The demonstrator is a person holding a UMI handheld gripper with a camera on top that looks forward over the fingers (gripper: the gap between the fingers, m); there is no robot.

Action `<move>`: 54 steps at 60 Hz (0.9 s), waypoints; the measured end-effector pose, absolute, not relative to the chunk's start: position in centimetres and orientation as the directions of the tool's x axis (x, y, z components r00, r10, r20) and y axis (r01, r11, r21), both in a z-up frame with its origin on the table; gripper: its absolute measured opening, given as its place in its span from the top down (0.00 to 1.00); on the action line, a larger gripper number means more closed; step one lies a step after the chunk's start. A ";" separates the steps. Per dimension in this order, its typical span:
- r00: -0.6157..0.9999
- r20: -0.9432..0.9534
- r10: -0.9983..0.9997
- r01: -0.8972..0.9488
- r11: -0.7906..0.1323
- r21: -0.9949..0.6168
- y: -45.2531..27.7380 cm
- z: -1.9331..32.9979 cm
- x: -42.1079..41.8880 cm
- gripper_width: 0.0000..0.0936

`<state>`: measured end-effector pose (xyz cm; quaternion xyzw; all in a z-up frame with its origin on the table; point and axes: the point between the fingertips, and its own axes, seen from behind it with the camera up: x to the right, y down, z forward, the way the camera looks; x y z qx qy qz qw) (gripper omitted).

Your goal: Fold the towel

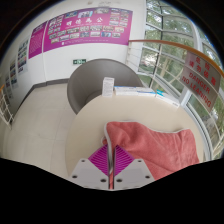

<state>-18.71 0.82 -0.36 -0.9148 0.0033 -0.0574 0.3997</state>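
Pink towel lies rumpled on the table, and the gripper, fingers nearly together on nothing, hovers at its near edge, likely lining up a pinch.

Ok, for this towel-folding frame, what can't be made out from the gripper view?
- Gripper: fingers close together; nothing clamped is visible.
- Towel: its near edge is cut off behind the fingers and view bottom, so fold state is unclear.
- Wall posters: text too small.
- Items on the far table edge: too small to identify.
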 end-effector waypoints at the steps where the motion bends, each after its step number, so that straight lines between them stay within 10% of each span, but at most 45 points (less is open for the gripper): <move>1: 0.996 0.079 -0.043 0.030 -0.674 -0.738 0.9 0.1 -19.3 0.96; 18: 0.976 -0.203 0.082 -0.127 -0.544 -0.829 1.7 13.9 -22.0 0.96; 31: 0.998 -0.057 0.007 -0.043 -0.575 -0.817 2.4 9.5 -9.0 0.93; 38: 0.998 -0.012 -0.059 -0.048 -0.652 -0.757 1.1 4.7 -3.0 0.66; 47: 0.994 0.058 -0.095 -0.015 -0.631 -0.776 -0.5 5.4 1.4 0.08; 54: 0.990 0.091 -0.104 0.011 -0.597 -0.802 -1.7 7.6 2.7 0.09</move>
